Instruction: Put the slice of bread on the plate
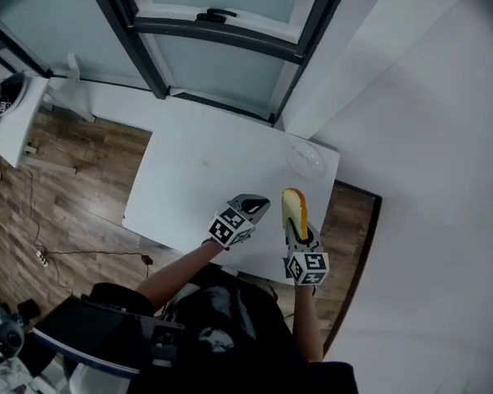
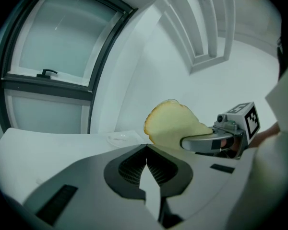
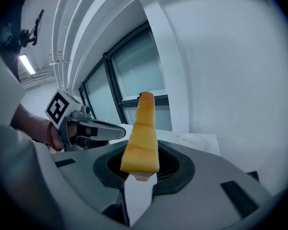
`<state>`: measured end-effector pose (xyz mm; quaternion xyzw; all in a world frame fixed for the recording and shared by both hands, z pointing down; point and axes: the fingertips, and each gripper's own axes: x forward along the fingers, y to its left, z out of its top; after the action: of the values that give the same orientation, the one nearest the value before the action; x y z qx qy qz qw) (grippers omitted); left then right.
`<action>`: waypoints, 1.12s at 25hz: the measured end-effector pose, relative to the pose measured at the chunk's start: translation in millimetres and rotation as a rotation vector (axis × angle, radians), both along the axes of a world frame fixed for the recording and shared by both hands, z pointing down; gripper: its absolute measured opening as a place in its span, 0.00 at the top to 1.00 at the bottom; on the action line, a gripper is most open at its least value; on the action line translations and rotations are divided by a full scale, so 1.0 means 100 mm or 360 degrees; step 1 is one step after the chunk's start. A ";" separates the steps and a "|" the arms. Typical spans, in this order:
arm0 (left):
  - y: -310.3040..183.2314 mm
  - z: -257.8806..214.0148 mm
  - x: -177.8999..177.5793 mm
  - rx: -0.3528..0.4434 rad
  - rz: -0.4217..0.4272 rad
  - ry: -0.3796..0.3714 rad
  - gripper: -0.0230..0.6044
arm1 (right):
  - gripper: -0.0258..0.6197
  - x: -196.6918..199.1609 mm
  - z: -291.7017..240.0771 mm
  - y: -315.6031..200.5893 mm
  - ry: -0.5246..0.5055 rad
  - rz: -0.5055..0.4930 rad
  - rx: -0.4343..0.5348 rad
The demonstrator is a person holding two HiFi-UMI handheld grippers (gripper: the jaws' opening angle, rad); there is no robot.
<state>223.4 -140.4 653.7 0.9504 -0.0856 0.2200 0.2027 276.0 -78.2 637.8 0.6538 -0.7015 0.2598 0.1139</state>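
Observation:
A slice of bread, pale with a golden crust, stands on edge between the jaws of my right gripper, which is shut on its lower part. In the right gripper view the bread rises edge-on from the jaws. It hangs above the near right part of the white table. The white plate sits empty at the table's far right corner, beyond the bread, and shows too as the plate. My left gripper hovers just left of the bread, its jaws shut with nothing in them.
A white wall runs along the table's right side, and a dark-framed window stands behind it. Wooden floor with cables lies to the left. A second white table stands at the far left.

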 end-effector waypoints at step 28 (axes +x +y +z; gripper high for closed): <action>-0.44 0.85 0.59 -0.0119 -0.0215 -0.0105 0.95 | 0.81 1.86 1.74 -1.91 0.1735 -0.0749 -0.0453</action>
<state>282.3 -184.9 738.5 0.9265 -0.1478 0.2399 0.2495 462.1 -269.3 811.9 0.4983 -0.6262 -0.0533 0.5973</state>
